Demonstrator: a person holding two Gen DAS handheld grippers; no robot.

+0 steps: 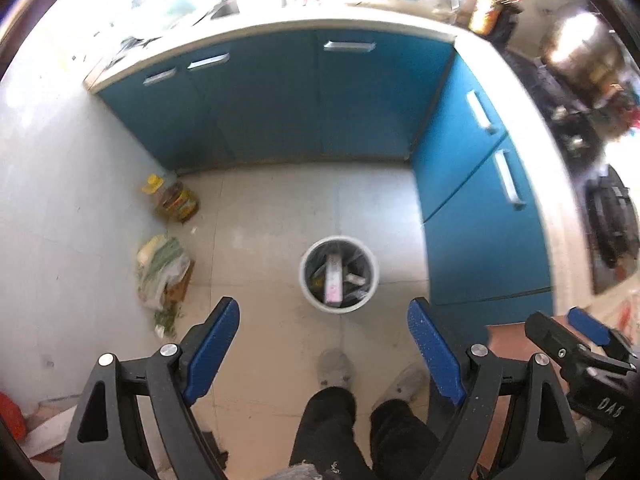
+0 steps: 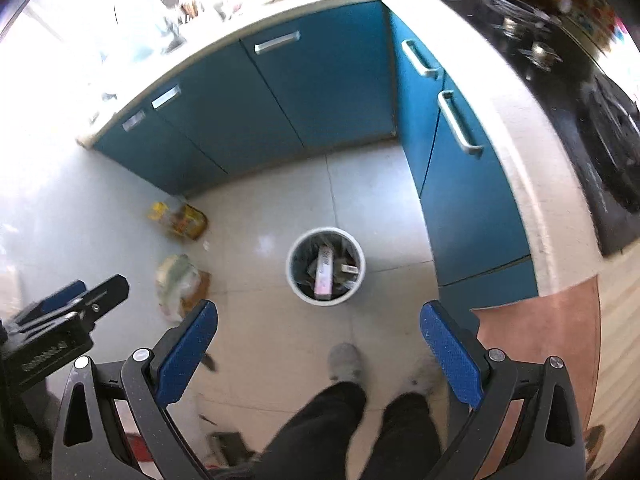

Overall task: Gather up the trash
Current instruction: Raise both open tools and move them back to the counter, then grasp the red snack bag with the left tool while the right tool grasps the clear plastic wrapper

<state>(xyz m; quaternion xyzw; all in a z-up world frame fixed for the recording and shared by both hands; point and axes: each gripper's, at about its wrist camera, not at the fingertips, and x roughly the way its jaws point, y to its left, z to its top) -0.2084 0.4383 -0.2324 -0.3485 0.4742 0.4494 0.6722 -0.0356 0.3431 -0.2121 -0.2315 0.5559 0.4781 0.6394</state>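
Observation:
A white round trash bin (image 1: 339, 275) with a dark liner stands on the tiled floor, far below both grippers; it also shows in the right wrist view (image 2: 326, 266). Inside lie a long pink-and-white box (image 1: 333, 279) and other scraps. My left gripper (image 1: 324, 320) is open and empty, held high above the floor. My right gripper (image 2: 319, 322) is open and empty too, beside the left one. The right gripper shows at the left view's right edge (image 1: 576, 334), and the left gripper at the right view's left edge (image 2: 76, 300).
Blue cabinets (image 1: 304, 100) with a white counter wrap the back and right. A yellow oil bottle (image 1: 172, 200) and a plastic bag of greens (image 1: 162, 268) lie by the left wall. A black stove (image 2: 592, 120) is on the right counter. The person's legs and slippers (image 1: 334, 366) are below.

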